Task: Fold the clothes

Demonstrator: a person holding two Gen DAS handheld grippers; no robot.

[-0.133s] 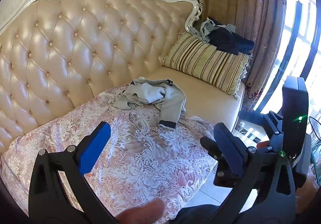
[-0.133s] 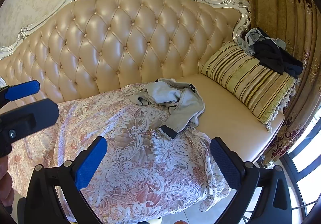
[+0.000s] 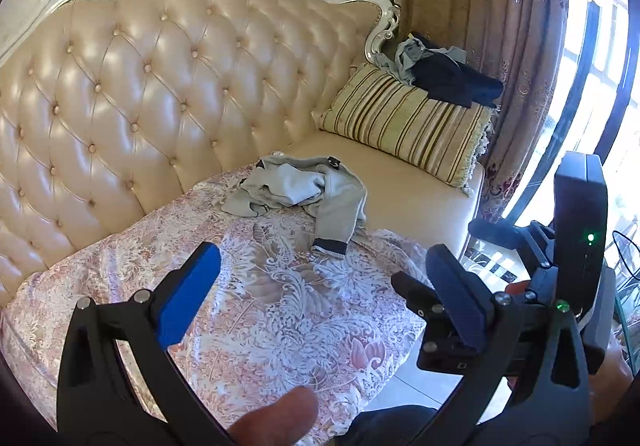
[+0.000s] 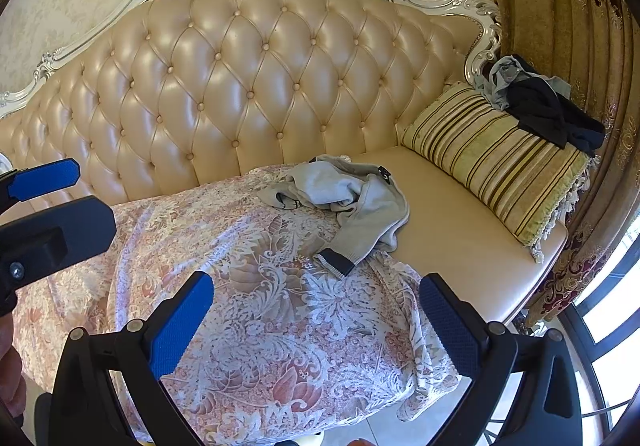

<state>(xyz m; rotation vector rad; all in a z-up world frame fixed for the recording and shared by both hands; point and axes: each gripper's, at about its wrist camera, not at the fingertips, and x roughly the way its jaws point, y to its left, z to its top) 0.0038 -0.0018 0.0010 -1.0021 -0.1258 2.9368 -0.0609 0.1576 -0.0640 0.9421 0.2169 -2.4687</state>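
Note:
A crumpled grey sweater (image 3: 304,190) (image 4: 352,194) lies on the floral cover in the middle of the sofa seat. One sleeve with a dark cuff (image 3: 329,248) (image 4: 336,262) trails toward me. My left gripper (image 3: 323,252) hovers open in front of the cuff, holding nothing. My right gripper (image 4: 317,281) is also open and empty, short of the sweater. The left gripper's fingers (image 4: 44,178) show at the left edge of the right wrist view. The right gripper's body (image 3: 576,246) shows at the right of the left wrist view.
A floral cover (image 3: 280,306) (image 4: 280,326) drapes the seat of a tufted cream sofa (image 3: 160,86). A striped pillow (image 3: 404,122) (image 4: 492,162) at the right end carries a pile of dark and grey clothes (image 3: 444,74) (image 4: 540,102). Curtains (image 3: 500,6) and a window stand right.

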